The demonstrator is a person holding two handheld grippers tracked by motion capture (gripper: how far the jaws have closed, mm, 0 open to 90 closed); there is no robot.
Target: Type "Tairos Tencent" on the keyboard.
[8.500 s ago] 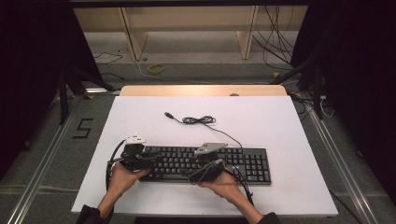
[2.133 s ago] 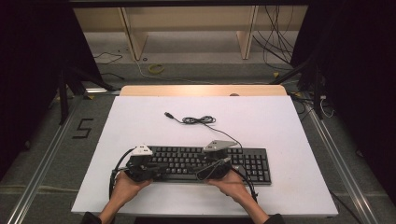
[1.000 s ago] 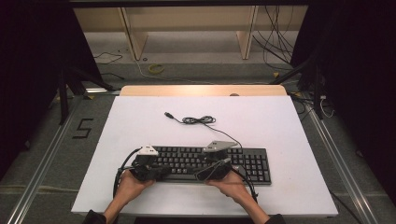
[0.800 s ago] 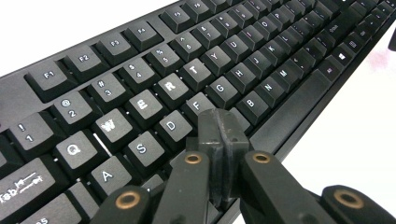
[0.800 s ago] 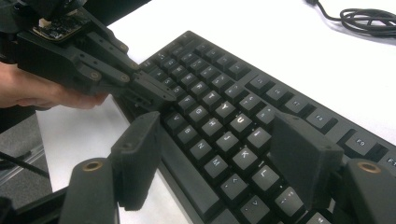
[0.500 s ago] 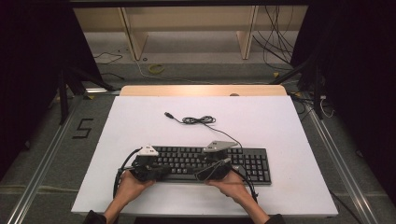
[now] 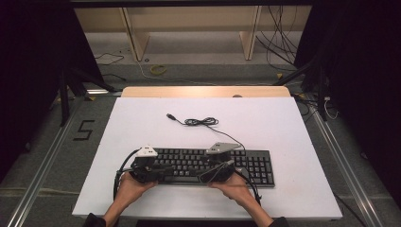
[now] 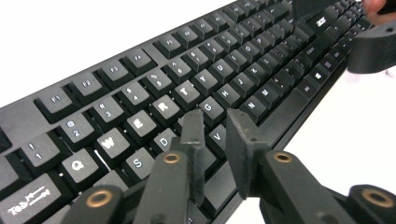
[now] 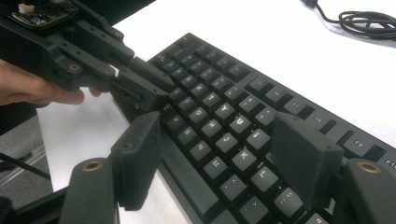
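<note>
- Your left gripper (image 7: 163, 169) sits nearest you at the left end of the keyboard (image 7: 255, 163). In the left gripper view its jaws hang over the letter keys (image 8: 163, 106) close to the bottom row, tips angled down at the keys.
- Its jaws have just been opening and now stand a narrow gap apart, with nothing between them. I judge the tips close above the keys, but cannot tell whether they touch one.
- Your right gripper (image 7: 229, 164) hovers over the middle of the keyboard, toward its near edge. In the right gripper view its jaws (image 9: 219, 158) are spread wide on either side of the letter rows and grip nothing.
- The keyboard lies flat on the white table (image 7: 283, 123), its long axis running left to right across your front, near edge just ahead of both hands (image 7: 130, 187).
- Both grippers point inward along that axis, toward each other. The left one is nearer the left-hand letters, so a press there falls to it, straight down from where it hangs.
- Farther back, the keyboard's cable (image 7: 201, 122) runs from its rear edge to a loose coil, well clear of both grippers.
</note>
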